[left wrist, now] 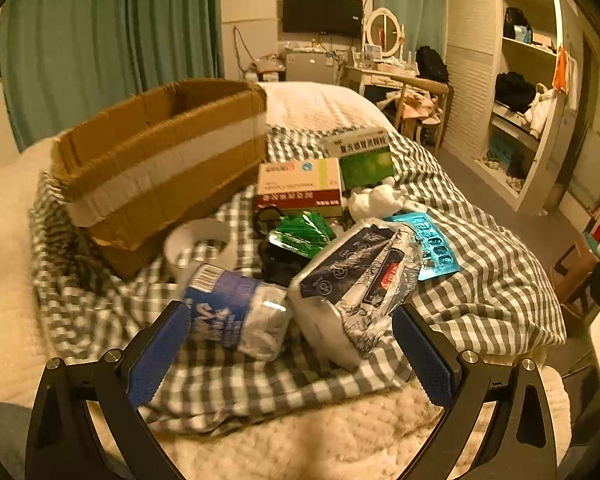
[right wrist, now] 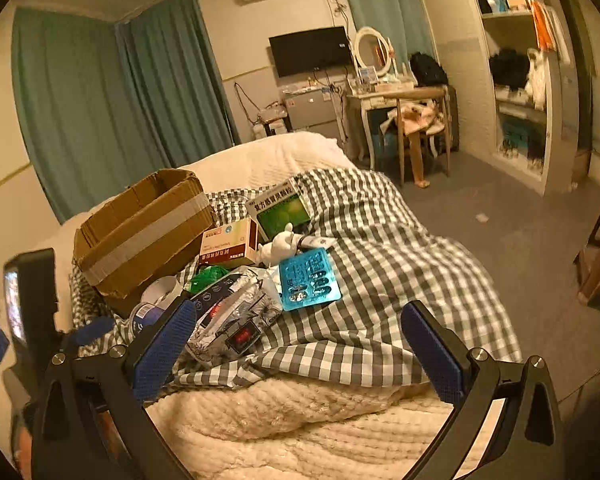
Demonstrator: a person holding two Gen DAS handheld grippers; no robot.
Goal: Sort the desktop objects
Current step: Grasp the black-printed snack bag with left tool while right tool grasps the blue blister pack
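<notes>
Beside one cardboard box (left wrist: 160, 160), seemingly two medicine boxes (left wrist: 300, 184).

The cloth (left wrist: 480, 264) on the bed is grey-and-white check; the blanket (left wrist: 320, 440) under it is cream. The cardboard box (left wrist: 160, 160) is brown with a white tape band. One medicine box (left wrist: 300, 184) is white with a red base and a pale green stripe, the other (left wrist: 364, 156) white over green. The blister pack (right wrist: 308, 280) is bright blue, the sachet (left wrist: 304, 234) green, the bottle's label (left wrist: 220, 300) blue. Both hand-held gripper pads (left wrist: 160, 356) are blue on black frames. The curtains (right wrist: 100, 92) are teal
</notes>
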